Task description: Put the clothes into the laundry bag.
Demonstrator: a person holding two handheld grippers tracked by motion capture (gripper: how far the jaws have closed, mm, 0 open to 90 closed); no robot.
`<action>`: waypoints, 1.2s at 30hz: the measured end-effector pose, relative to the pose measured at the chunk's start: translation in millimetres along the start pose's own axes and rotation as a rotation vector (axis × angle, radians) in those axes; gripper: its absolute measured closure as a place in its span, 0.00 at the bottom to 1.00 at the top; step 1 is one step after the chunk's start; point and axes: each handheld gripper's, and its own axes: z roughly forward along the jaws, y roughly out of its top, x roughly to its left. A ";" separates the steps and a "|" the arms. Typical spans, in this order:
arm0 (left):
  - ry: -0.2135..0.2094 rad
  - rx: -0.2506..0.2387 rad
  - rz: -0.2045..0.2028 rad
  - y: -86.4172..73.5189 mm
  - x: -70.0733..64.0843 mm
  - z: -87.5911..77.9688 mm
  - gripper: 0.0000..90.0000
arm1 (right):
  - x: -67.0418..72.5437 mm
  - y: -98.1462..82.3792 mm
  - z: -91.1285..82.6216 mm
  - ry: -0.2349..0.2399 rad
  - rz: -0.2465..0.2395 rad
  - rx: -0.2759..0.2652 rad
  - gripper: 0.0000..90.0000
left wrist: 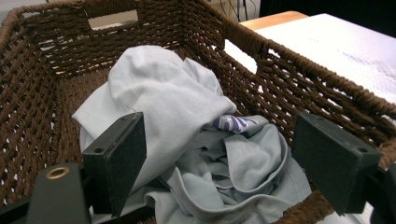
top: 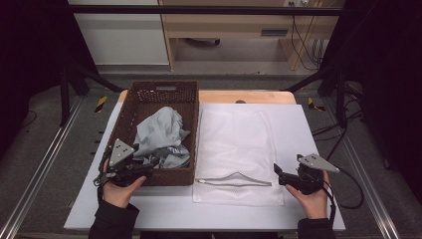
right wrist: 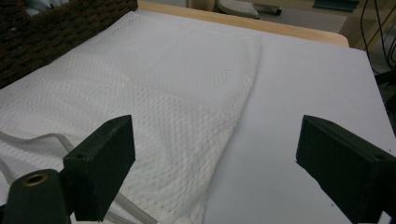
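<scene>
Brown weave, pale grey cloth, white mesh

The basket (top: 149, 97) is dark brown wicker with an open woven pattern. The shirt (left wrist: 163, 98) inside is light grey with a small purple-and-white print. The laundry bag (top: 234, 144) is white netting with a fine diamond mesh. The surface (top: 298, 124) is plain white; both grippers' fingers (right wrist: 100, 161) are black.

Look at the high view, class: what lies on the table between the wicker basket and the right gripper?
The white mesh laundry bag lies flat between the wicker basket and the right gripper, its zipper at the near end, as the high view shows.
</scene>
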 end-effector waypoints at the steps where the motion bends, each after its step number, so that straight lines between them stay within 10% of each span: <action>1: 0.000 -0.002 -0.001 1.2 -0.1 -0.6 0.20 | 0.6 0.2 -0.8 0.003 -0.001 -0.002 0.13; 25: 0.059 -0.041 0.006 38.8 9.1 5.4 0.21 | 24.7 16.8 -3.2 0.038 -0.034 -0.032 0.11; 36: 0.086 0.008 0.031 73.8 20.8 40.3 0.20 | 24.3 14.4 0.8 0.033 -0.028 -0.017 0.10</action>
